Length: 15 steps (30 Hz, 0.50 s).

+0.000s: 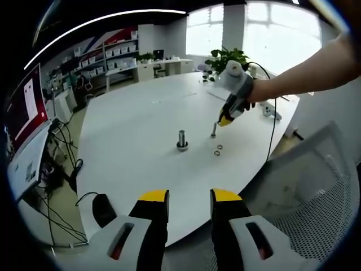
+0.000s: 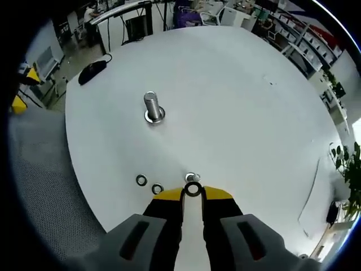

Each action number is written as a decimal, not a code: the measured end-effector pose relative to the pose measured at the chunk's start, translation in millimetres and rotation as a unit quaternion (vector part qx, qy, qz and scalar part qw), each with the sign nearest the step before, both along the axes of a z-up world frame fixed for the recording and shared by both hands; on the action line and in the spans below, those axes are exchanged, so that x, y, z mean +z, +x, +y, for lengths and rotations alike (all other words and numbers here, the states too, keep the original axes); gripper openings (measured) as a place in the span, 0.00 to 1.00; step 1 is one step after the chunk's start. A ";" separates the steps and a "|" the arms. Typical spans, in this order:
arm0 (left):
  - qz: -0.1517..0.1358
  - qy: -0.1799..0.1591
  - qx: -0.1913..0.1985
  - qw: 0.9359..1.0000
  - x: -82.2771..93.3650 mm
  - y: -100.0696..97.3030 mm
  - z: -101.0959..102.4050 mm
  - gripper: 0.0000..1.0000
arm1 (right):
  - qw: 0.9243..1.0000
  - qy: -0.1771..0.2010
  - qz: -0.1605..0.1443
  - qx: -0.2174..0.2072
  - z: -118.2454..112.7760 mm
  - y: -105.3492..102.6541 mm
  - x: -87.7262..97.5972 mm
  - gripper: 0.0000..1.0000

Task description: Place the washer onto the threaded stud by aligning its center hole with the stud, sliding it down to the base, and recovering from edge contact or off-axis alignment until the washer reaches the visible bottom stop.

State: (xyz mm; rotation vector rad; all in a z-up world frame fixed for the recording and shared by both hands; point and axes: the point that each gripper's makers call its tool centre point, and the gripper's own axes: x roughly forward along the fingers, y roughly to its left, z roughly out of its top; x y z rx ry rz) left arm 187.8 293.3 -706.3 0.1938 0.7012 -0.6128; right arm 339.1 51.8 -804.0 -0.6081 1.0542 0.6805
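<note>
The washer [image 2: 193, 190] sits pinched between my right gripper [image 2: 192, 193] tips above the table [image 2: 237, 101]; left gripper [image 1: 189, 196] idles released, so next I carry it over the stud [image 2: 152, 106] and center its hole.

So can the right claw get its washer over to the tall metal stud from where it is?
Probably yes: the right claw holds a small metal washer, and bare white table lies between it and the upright threaded stud.
</note>
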 end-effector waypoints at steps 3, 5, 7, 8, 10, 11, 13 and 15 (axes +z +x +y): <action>0.001 0.001 0.000 1.000 -0.4 0.0 0.2 0.27 | 1.000 0.002 -0.001 0.002 0.9 4.0 -0.1 0.14; 0.001 0.001 0.001 1.000 -0.6 0.3 0.5 0.27 | 1.000 0.003 -0.002 0.005 3.5 5.3 0.2 0.14; 0.001 0.000 0.001 1.000 -0.7 0.6 0.7 0.27 | 1.000 -0.003 -0.003 0.012 4.2 7.0 -0.9 0.14; 0.002 0.000 0.002 1.000 -0.8 0.6 0.8 0.27 | 1.000 -0.006 -0.003 0.015 4.8 6.8 -1.8 0.14; 0.002 0.001 0.002 1.000 -1.0 0.5 1.1 0.27 | 1.000 -0.008 -0.002 0.015 4.7 6.4 -2.6 0.14; 0.002 0.001 0.002 1.000 -1.3 0.4 1.2 0.27 | 1.000 -0.011 -0.001 0.014 3.9 6.5 -3.4 0.14; 0.002 0.001 0.003 1.000 -1.3 0.4 1.3 0.27 | 1.000 -0.010 -0.002 0.012 4.0 6.7 -2.5 0.14; 0.002 0.001 0.003 1.000 -1.2 0.6 1.3 0.27 | 1.000 -0.007 -0.001 0.009 4.5 7.5 -2.0 0.14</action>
